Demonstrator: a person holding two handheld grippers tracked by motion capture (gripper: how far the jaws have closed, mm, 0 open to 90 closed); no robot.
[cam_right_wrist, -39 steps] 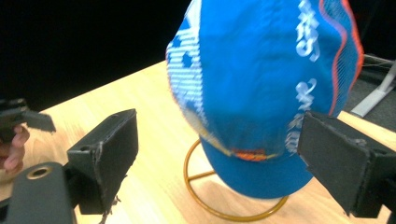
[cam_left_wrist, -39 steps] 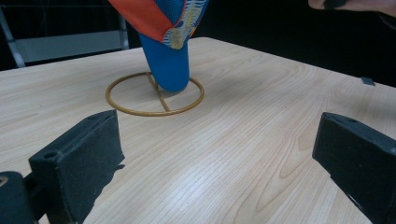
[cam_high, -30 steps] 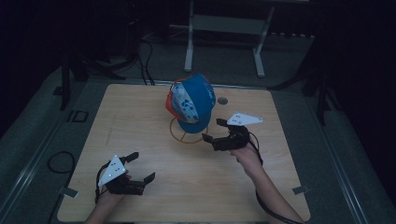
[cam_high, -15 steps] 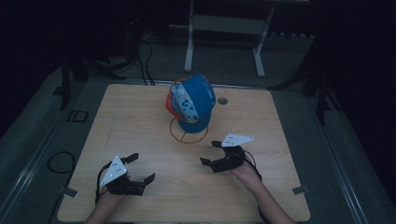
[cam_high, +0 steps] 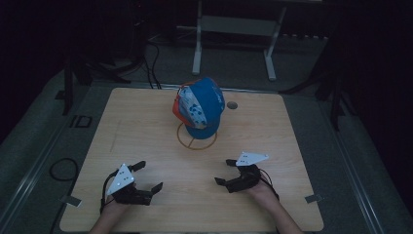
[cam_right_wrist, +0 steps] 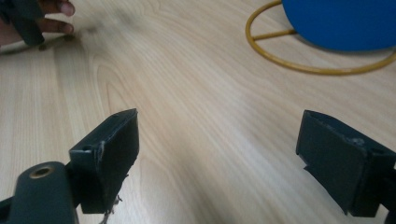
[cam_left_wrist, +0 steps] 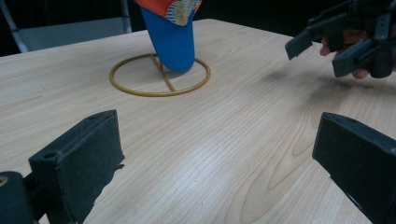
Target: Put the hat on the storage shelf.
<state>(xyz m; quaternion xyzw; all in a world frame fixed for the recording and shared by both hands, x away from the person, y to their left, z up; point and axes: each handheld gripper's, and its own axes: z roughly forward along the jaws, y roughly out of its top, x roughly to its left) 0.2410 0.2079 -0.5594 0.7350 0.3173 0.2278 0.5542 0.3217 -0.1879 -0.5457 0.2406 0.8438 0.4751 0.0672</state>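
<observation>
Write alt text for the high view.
A blue cap sits on a wire stand on a wooden table. Nearer the camera, the open left gripper and right gripper hold nothing.

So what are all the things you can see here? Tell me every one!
cap: one, blue with an orange and white patterned side, up on the stand at the table's far middle
stand: one, yellow wire ring base, under the cap
table: one, light wood
round hole: one, dark, in the tabletop right of the cap
metal frame: one, pale grey, on the floor behind the table
cables: a few, black, on the floor far left
left gripper: one, black, near left, jaws open
right gripper: one, black, near right, jaws open
</observation>
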